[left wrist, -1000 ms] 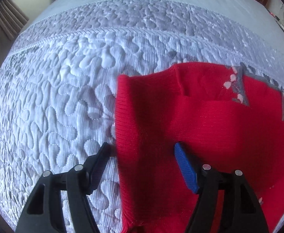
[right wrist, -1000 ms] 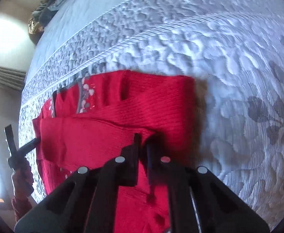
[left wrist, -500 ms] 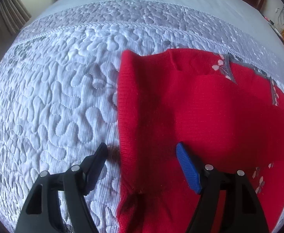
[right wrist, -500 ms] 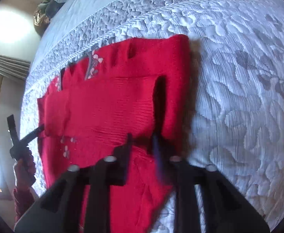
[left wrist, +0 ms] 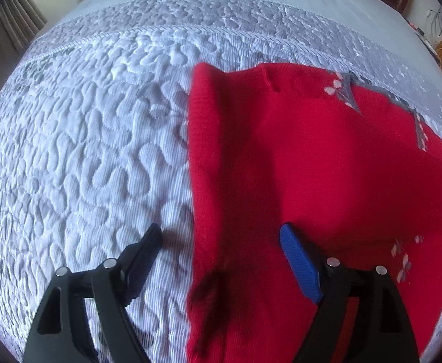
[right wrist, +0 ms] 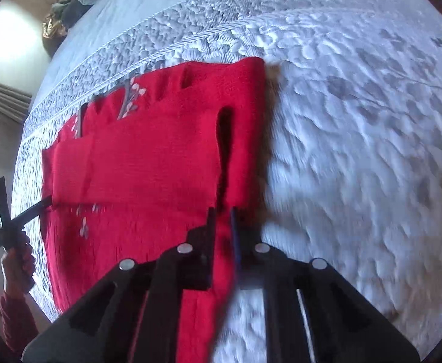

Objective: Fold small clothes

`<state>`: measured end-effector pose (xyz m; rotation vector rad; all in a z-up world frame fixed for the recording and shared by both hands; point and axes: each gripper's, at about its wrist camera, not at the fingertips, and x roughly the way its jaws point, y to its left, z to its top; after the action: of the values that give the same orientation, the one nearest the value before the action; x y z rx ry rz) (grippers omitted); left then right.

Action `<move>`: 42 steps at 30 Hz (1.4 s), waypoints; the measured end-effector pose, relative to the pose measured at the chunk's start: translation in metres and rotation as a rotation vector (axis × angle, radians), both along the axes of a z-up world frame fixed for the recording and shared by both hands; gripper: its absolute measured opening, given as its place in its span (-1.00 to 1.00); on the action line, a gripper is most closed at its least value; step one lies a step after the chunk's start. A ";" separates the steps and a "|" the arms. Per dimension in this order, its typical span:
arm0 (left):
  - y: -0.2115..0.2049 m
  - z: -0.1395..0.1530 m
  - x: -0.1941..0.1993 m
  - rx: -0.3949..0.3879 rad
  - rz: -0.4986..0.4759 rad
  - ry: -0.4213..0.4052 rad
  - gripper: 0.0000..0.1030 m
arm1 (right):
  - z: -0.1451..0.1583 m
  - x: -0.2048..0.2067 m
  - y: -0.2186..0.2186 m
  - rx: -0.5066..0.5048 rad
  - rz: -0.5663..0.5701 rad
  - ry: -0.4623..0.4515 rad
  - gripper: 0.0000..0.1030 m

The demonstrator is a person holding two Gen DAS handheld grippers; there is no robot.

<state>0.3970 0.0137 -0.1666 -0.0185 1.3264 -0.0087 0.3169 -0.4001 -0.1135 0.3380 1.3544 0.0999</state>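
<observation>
On the quilted bed lies the red knit garment, spread across the cover toward three o'clock in our left wrist view, with a grey and pale floral trim near its far edge. A panel already seems folded across it, so we judge ourselves midway through the fold: one side is over and the near end is being lifted or drawn.

Our left gripper hangs with its fingers wide apart, straddling the garment's nine o'clock edge at about six o'clock in the frame; one finger is over the quilt, the blue-padded one over the red cloth, and they hold nothing. Our right gripper has its fingers nearly together, with a strip of the red knit running up between them at six o'clock in its view; we judge it pinching the garment's near corner. In that same view the left gripper shows at nine o'clock beside the opposite edge.

Next, we think the left fingers need to drop onto the edge below them and close, so both near corners can travel together toward twelve o'clock.
</observation>
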 end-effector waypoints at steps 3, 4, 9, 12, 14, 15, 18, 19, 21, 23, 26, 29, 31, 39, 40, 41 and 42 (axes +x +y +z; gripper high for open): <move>0.014 0.009 -0.056 -0.080 -0.031 0.036 0.57 | 0.006 -0.053 0.002 0.049 0.034 0.020 -0.52; 0.014 0.010 -0.075 -0.094 -0.043 0.042 0.57 | 0.006 -0.074 0.006 0.064 0.051 0.029 -0.51; 0.021 0.011 -0.185 -0.080 -0.117 0.054 0.57 | -0.008 -0.186 0.027 0.161 0.098 0.088 -0.39; 0.023 0.014 -0.235 -0.074 -0.139 0.045 0.58 | -0.008 -0.239 0.032 0.145 0.088 0.064 -0.40; 0.022 0.016 -0.258 -0.078 -0.142 0.037 0.60 | -0.006 -0.269 0.036 0.158 0.087 0.072 -0.39; 0.022 0.016 -0.268 -0.092 -0.141 0.045 0.60 | -0.006 -0.276 0.038 0.162 0.090 0.074 -0.39; 0.020 0.016 -0.296 -0.130 -0.139 0.053 0.60 | -0.004 -0.305 0.050 0.162 0.118 0.089 -0.39; 0.020 0.016 -0.307 -0.127 -0.139 0.050 0.57 | -0.004 -0.314 0.053 0.168 0.120 0.096 -0.39; 0.018 0.016 -0.325 -0.152 -0.136 0.057 0.57 | -0.005 -0.325 0.055 0.169 0.122 0.098 -0.37; 0.019 0.017 -0.334 -0.197 -0.129 0.065 0.37 | -0.005 -0.334 0.057 0.181 0.119 0.094 -0.35; 0.028 0.015 -0.360 -0.189 -0.120 0.062 0.01 | -0.009 -0.340 0.057 0.230 0.099 0.097 -0.37; 0.042 0.016 -0.371 -0.255 -0.066 0.073 -0.67 | -0.012 -0.342 0.056 0.250 0.083 0.100 -0.84; 0.058 0.018 -0.367 -0.345 -0.031 0.091 -0.79 | -0.011 -0.343 0.054 0.309 0.077 0.099 -0.92; 0.088 0.048 -0.358 -0.553 0.053 0.063 -0.83 | 0.026 -0.329 0.045 0.527 0.075 0.009 -0.93; 0.090 0.053 -0.353 -0.570 0.056 0.051 -0.83 | 0.033 -0.323 0.043 0.542 0.074 -0.006 -0.93; 0.091 0.058 -0.345 -0.582 0.060 0.038 -0.83 | 0.041 -0.312 0.040 0.552 0.074 -0.025 -0.93; 0.091 0.064 -0.335 -0.585 0.064 0.026 -0.83 | 0.049 -0.301 0.038 0.549 0.073 -0.041 -0.93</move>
<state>0.0622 0.1047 -0.1030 -0.5579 1.3093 -0.3425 0.0157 -0.3624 -0.0650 0.7417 1.2835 0.5427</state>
